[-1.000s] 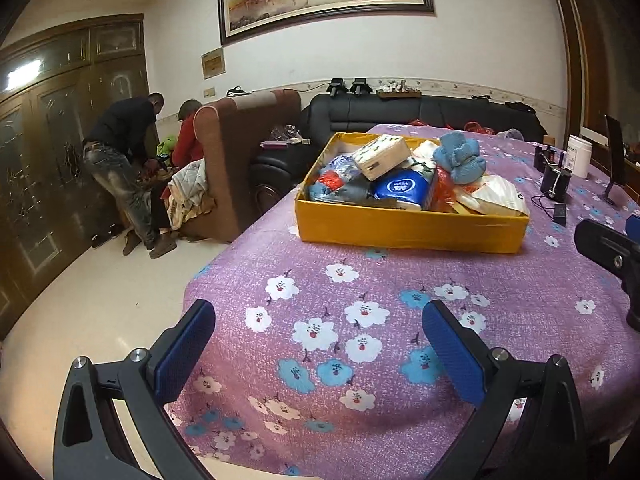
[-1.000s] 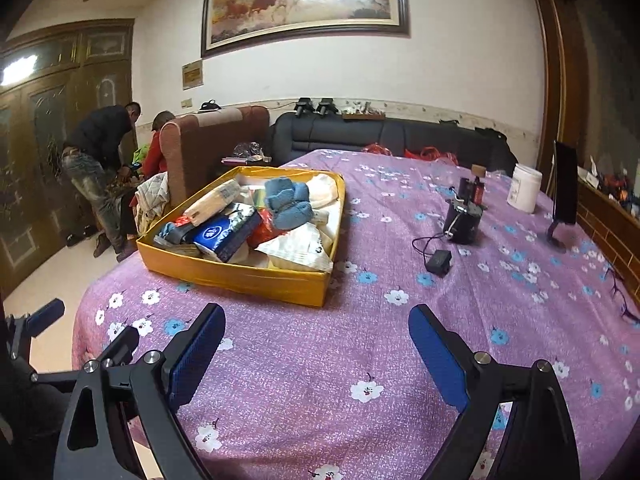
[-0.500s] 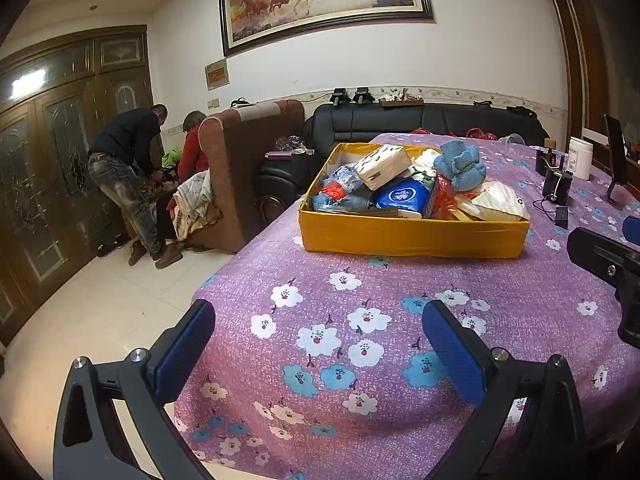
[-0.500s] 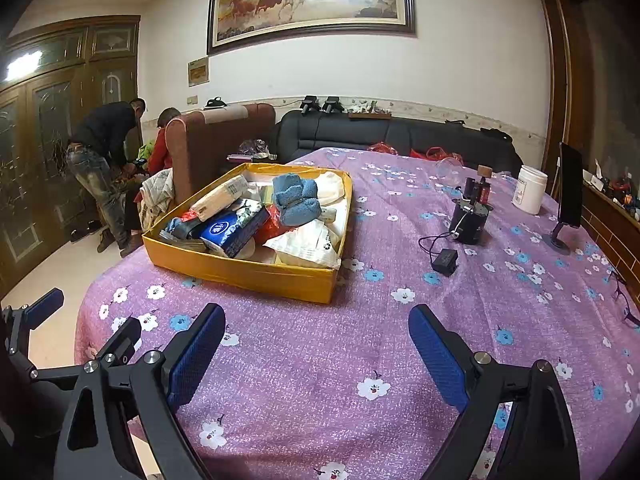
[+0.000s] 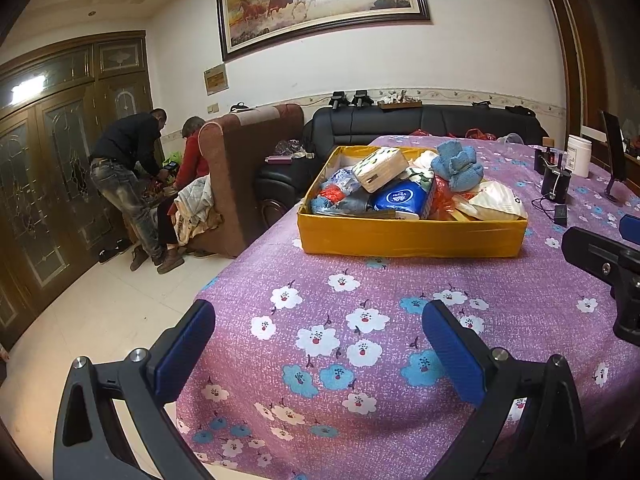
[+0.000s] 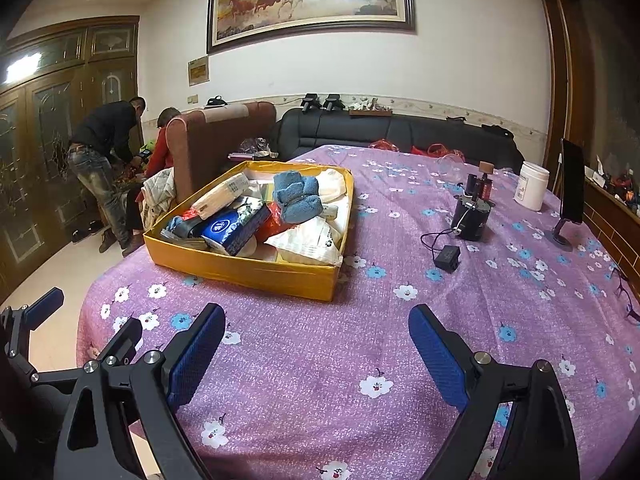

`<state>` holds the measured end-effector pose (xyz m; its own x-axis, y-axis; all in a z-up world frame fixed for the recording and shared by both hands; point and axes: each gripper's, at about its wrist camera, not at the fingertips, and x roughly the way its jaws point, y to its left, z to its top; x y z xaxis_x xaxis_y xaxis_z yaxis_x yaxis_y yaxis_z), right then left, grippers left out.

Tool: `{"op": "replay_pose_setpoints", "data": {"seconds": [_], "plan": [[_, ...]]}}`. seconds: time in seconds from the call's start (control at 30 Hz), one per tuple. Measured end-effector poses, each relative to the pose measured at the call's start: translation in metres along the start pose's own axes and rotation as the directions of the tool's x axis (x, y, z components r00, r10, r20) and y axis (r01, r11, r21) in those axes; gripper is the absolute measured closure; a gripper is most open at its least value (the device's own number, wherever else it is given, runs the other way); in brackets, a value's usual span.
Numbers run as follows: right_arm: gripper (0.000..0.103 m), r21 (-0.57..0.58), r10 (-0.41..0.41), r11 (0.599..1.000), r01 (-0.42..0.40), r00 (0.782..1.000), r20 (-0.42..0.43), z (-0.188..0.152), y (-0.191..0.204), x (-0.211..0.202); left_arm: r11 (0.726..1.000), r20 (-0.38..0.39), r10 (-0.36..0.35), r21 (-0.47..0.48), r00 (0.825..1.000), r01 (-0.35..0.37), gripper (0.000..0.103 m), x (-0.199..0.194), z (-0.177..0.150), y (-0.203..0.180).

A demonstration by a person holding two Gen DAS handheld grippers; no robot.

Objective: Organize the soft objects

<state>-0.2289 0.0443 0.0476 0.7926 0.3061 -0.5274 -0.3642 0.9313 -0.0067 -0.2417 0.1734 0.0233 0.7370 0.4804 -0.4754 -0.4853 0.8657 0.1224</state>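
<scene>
While both grippers hover low over the near end of the table, nothing is held.
Left gripper [image 5: 318, 344]: fingers spread wide, empty, over the table's near-left edge.
Right gripper [image 6: 316, 344]: fingers spread wide, empty, further in over the cloth.
Yellow box [image 6: 256, 270]: ahead of both grippers, well apart from them, near the table's left edge.
Contents: blue knitted booties [image 6: 297, 196] on top, blue tissue pack [image 6: 234, 229], white tissue pack [image 5: 380, 169], white bag [image 6: 310, 240], piled loosely.
Table [image 6: 320, 380]: bare flowered purple cloth between grippers and box.
Right side: black charger [image 6: 448, 258], dark cylinder device [image 6: 472, 216], white jar [image 6: 531, 186], apart from the box.
</scene>
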Motion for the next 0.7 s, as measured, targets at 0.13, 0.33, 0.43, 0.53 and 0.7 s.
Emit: {"op": "replay_pose_setpoints", "data": {"seconds": [0.13,0.33,0.43,0.53,0.7], "plan": [[0.008,0.001,0.000,1.000,0.000,1.000,-0.001,-0.0002,-0.0003,0.0003,1.000,-0.003,-0.001,0.001,1.000,0.001,0.000,0.0003,-0.0003,-0.0002],[0.008,0.003,0.006,1.000,-0.006,1.000,-0.003,-0.0001,-0.0007,0.0001,1.000,-0.003,-0.002,0.003,1.000,0.002,0.000,-0.0014,0.0004,0.0003],[0.008,0.002,0.005,1.000,-0.005,1.000,-0.004,-0.0004,-0.0005,-0.0002,1.000,-0.003,-0.002,0.004,1.000,0.002,0.000,-0.0016,0.0005,0.0002],[0.008,0.007,0.009,1.000,-0.009,1.000,-0.011,-0.0008,-0.0015,0.0010,1.000,-0.002,-0.001,0.005,1.000,0.001,0.000,-0.0027,-0.0002,-0.0003],[0.008,0.025,0.016,1.000,-0.015,0.999,-0.030,-0.0018,-0.0047,0.0048,1.000,0.000,-0.004,0.007,1.000,0.004,0.000,-0.0033,-0.0003,0.0000]]}}
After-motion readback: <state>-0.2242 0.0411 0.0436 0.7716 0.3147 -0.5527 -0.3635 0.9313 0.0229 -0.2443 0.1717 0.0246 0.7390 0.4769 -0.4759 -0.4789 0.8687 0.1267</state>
